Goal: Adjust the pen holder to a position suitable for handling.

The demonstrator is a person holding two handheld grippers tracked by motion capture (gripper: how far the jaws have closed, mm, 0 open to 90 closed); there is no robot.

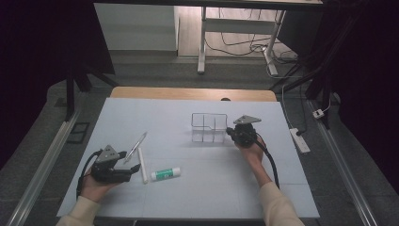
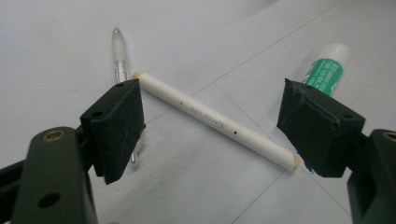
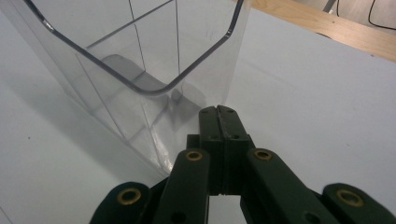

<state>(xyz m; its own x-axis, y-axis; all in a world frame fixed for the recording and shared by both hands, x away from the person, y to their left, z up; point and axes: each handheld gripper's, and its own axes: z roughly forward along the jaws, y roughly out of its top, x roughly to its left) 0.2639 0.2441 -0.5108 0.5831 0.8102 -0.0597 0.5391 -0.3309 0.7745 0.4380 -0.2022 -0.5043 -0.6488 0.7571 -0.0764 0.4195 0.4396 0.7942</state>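
My left gripper (image 1: 134,165) (image 2: 210,126) stands open low over the white table, its pads (image 2: 116,126) on either side of a white marker (image 2: 217,122) (image 1: 142,165) without touching it. A clear pen (image 2: 120,60) (image 1: 136,141) lies just beyond the marker, and a green-and-white glue stick (image 2: 327,65) (image 1: 165,173) lies to the right of it. My right gripper (image 1: 229,130) (image 3: 218,112) is shut with nothing between its pads, its tip right beside the right wall of a clear plastic organizer (image 1: 209,127) (image 3: 140,65) with compartments.
The white sheet (image 1: 197,188) covers a wooden table whose far edge (image 1: 193,93) shows behind. A power strip (image 1: 299,140) lies on the floor at the right. Desk legs and cables stand beyond the table.
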